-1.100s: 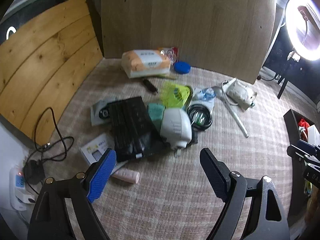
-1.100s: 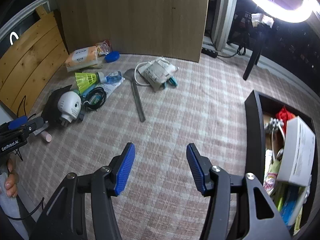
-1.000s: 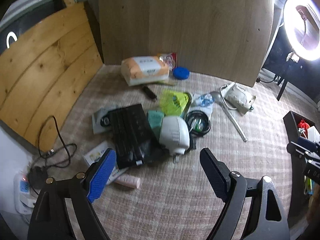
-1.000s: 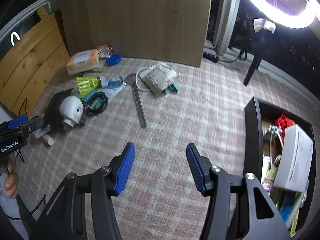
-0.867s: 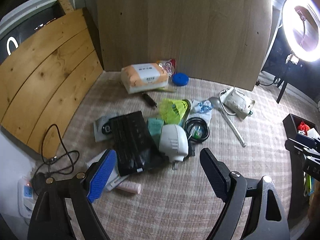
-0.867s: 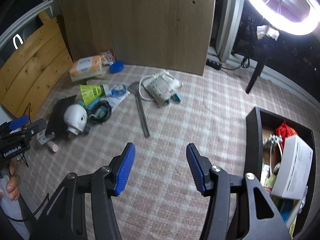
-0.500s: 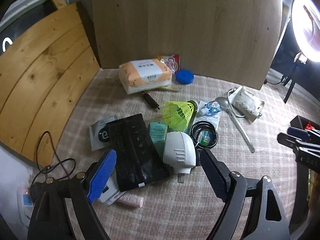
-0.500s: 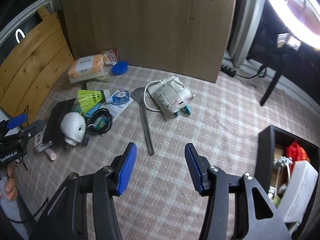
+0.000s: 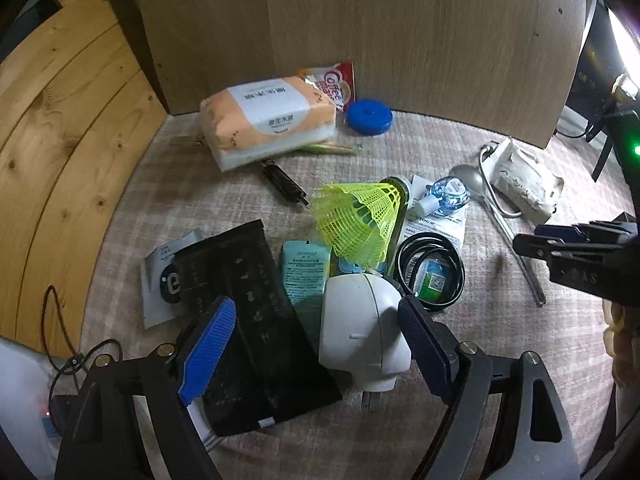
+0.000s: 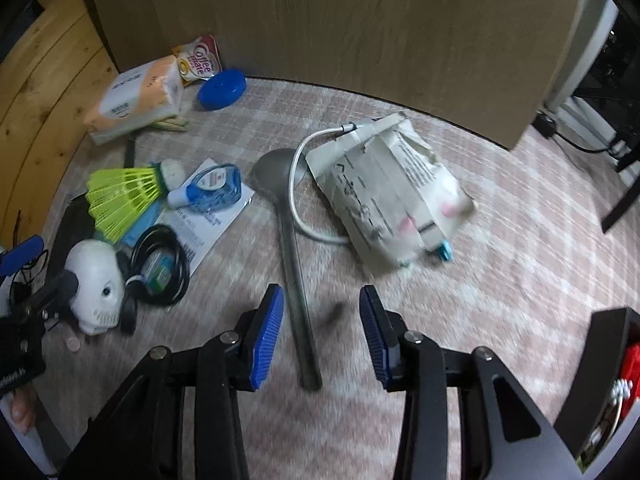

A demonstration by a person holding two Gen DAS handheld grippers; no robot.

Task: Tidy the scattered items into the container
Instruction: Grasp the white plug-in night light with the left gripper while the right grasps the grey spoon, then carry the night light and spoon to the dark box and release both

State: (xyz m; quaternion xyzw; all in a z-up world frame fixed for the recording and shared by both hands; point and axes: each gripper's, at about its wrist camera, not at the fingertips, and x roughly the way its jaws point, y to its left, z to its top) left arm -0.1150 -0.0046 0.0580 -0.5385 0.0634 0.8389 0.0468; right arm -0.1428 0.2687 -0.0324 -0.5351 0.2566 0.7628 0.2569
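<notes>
R tongs part open, closing, straddle ladle handle, no grip. L tongs wide, white plug between, untouched. Container cut off at right. Packet reads "Coffee mate"; other labels blurred.
</notes>
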